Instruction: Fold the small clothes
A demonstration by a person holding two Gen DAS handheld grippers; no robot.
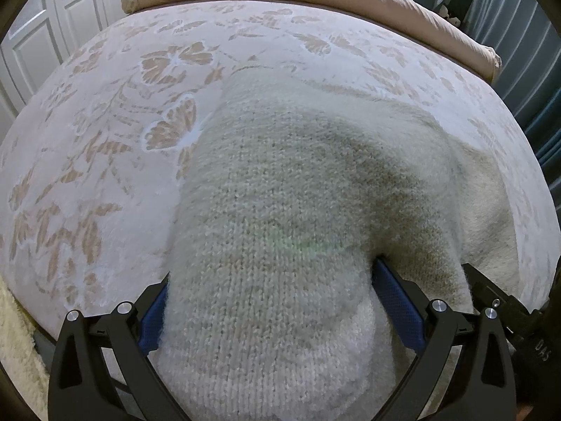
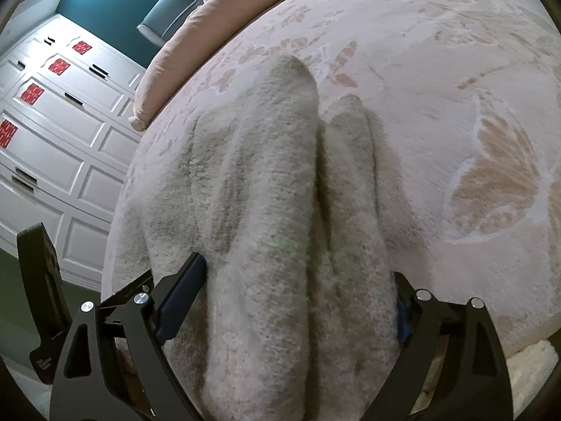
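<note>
- Because the knitted garment (image 1: 280, 210) is thick, fuzzy and limp, it will likely sag and bunch wherever it is not supported, and feels light rather than heavy by its drape; it looks neither slippery nor fragile.
- It lies on the bed (image 1: 105, 140), over a pale bedspread with a leaf pattern, its near edge lifted off the surface.
- Best hold, I judge, is at the two near corners or along the hem, pinching through all layers so the folds do not slide apart.
- The left tool (image 1: 270, 301) is clenched on a wide wad of the knit, its blue pads pressed into both sides.
- The right tool (image 2: 298, 298) likewise grips a bundled, pleated stretch of the garment (image 2: 280, 193).
- Both tools point forward across the bed, held low near its edge, side by side.
</note>
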